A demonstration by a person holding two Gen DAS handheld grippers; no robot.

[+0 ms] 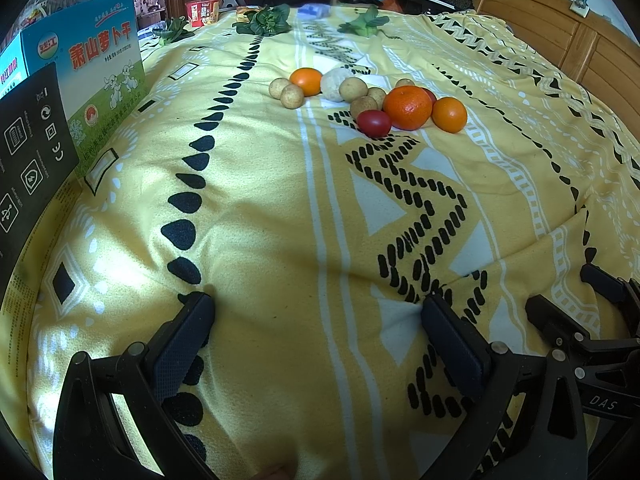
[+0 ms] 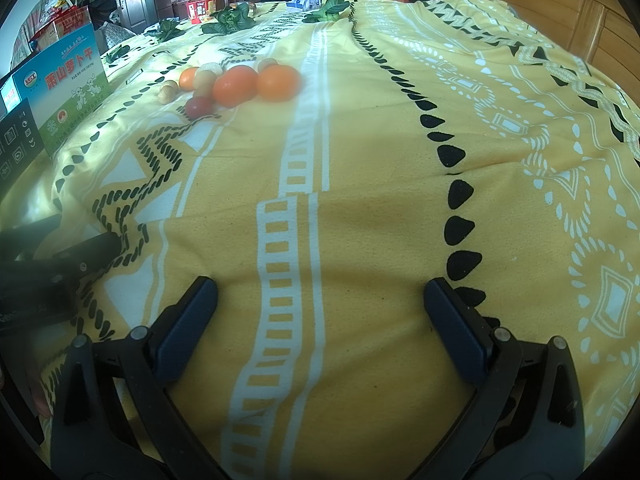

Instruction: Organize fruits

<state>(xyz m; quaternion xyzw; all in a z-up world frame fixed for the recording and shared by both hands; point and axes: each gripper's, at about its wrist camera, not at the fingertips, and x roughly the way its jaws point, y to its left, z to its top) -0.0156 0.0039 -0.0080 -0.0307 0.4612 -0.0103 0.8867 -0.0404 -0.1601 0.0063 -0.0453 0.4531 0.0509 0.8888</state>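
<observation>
yellow patterned bedspread [image 1: 260,208] carries a loose fruit cluster [image 1: 372,100] far ahead, so the left gripper [image 1: 318,320] and right gripper [image 2: 320,304] hover wide open, empty, ready to sort.

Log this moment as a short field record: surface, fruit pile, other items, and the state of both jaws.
surface: yellow patterned bedspread
fruit pile: three oranges, largest in the middle; one red tomato at the near edge; several small tan round fruits; a pale lumpy item
leafy greens: far edge of the bed
boxes: blue-green carton at left, black box in front of it
left gripper: jaws open, empty, short of the pile
right gripper: jaws open, empty
</observation>
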